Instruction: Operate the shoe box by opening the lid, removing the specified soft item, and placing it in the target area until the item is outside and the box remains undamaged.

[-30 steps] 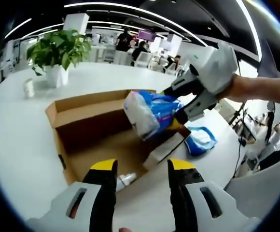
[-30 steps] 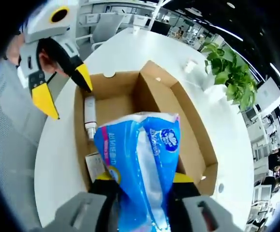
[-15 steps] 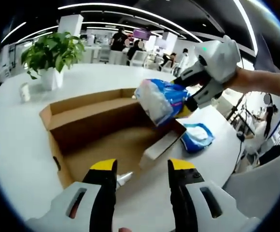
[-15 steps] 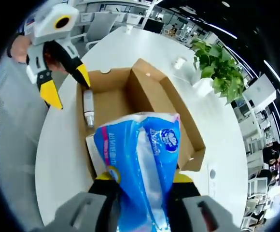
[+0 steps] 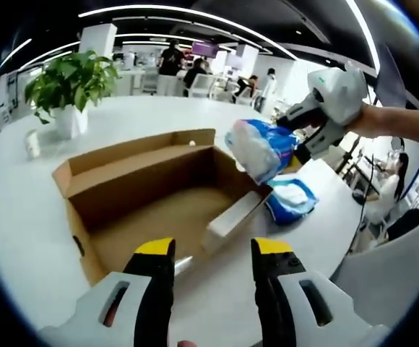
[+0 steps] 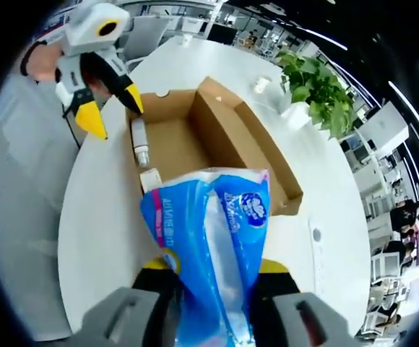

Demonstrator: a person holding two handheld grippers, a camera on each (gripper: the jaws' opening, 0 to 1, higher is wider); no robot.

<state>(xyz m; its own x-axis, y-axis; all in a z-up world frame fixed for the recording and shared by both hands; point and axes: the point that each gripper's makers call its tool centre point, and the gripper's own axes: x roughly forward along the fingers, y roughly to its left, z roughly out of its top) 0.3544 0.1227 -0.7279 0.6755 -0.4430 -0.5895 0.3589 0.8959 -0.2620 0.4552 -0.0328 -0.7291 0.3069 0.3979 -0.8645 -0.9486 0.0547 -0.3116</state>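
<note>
An open brown cardboard shoe box [image 5: 134, 195] lies on the white table, its lid flap folded back on the far side. My right gripper [image 5: 305, 142] holds a blue and white soft tissue pack [image 5: 260, 150] in the air past the box's right end. In the right gripper view the pack [image 6: 209, 242] sits clamped between the jaws, with the box [image 6: 217, 148] beyond it. My left gripper [image 5: 205, 262] stands open at the box's near edge, holding nothing; it shows as yellow-tipped jaws [image 6: 108, 101] beside the box. A white bottle [image 6: 139, 139] lies inside the box.
A second blue and white pack [image 5: 290, 199] lies on the table right of the box. A potted green plant [image 5: 66, 87] and a small white cup [image 5: 31, 143] stand at the back left. People sit at desks in the background. A white chair [image 5: 394, 278] stands at the right.
My right gripper has carried the tissue pack up and out of the box, to the right beyond its end. My left gripper has stayed open at the near edge.
</note>
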